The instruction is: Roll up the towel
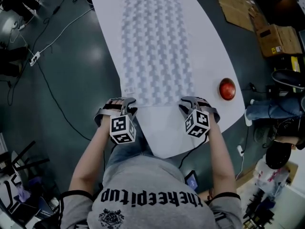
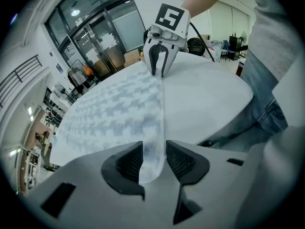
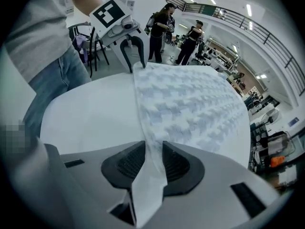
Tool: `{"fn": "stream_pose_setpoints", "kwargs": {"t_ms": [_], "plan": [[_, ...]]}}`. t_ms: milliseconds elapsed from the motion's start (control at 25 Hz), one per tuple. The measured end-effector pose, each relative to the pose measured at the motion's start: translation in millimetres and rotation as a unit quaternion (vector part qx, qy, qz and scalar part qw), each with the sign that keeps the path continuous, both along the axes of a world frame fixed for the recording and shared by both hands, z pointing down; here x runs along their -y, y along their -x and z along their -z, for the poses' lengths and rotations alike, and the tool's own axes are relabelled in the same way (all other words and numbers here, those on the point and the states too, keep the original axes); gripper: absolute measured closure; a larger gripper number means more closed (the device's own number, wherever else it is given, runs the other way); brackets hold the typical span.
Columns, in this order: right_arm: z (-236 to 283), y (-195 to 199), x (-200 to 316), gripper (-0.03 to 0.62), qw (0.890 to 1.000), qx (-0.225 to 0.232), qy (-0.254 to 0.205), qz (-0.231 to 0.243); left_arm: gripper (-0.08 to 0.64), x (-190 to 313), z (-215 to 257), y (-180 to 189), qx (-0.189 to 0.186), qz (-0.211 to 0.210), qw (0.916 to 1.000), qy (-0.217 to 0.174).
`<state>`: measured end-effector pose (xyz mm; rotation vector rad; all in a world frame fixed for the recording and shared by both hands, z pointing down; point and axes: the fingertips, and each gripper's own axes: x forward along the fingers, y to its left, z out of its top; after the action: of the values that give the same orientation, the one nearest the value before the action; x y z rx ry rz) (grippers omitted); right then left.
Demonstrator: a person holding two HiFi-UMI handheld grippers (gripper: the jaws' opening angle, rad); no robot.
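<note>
A pale towel (image 1: 157, 42) with a blue-grey check pattern lies flat and lengthwise on the white oval table (image 1: 214, 56). Both grippers stand at its near edge, pointing steeply down. My left gripper (image 1: 123, 104) is at the near left corner and my right gripper (image 1: 190, 104) at the near right corner. In the left gripper view the towel's edge (image 2: 151, 151) runs up between the parted pads of the left gripper (image 2: 153, 159). In the right gripper view a corner flap (image 3: 151, 175) lies likewise between the pads of the right gripper (image 3: 152, 161). Neither pair presses on the cloth.
A red ball (image 1: 227, 88) sits on the table near its right edge. Cardboard boxes (image 1: 279, 39) stand on the floor to the right, and cables (image 1: 47, 46) trail over the floor at the left. People (image 3: 162, 27) stand beyond the table in the right gripper view.
</note>
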<state>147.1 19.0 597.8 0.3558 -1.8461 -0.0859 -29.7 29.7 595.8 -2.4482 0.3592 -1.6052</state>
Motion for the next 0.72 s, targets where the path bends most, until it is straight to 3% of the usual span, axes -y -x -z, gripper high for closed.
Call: {"fn": "stream_pose_setpoints", "kwargs": {"t_ms": [280, 440, 600, 720], "plan": [[-6, -5, 5, 0.482, 0.999, -0.001, 0.032, -0.004, 0.402, 1, -5, -2, 0.006, -0.001, 0.9996, 0.026], [-7, -3, 3, 0.55, 0.999, 0.0, 0.042, -0.016, 0.478, -7, -8, 0, 0.011, -0.005, 0.9988, 0.048], [-4, -6, 2, 0.573, 0.999, 0.0, 0.031, -0.024, 0.54, -11, -9, -2, 0.021, -0.001, 0.9994, 0.027], [2, -5, -3, 0.572, 0.999, 0.0, 0.025, -0.021, 0.541, -13, -6, -3, 0.032, -0.006, 0.9993, 0.02]]}}
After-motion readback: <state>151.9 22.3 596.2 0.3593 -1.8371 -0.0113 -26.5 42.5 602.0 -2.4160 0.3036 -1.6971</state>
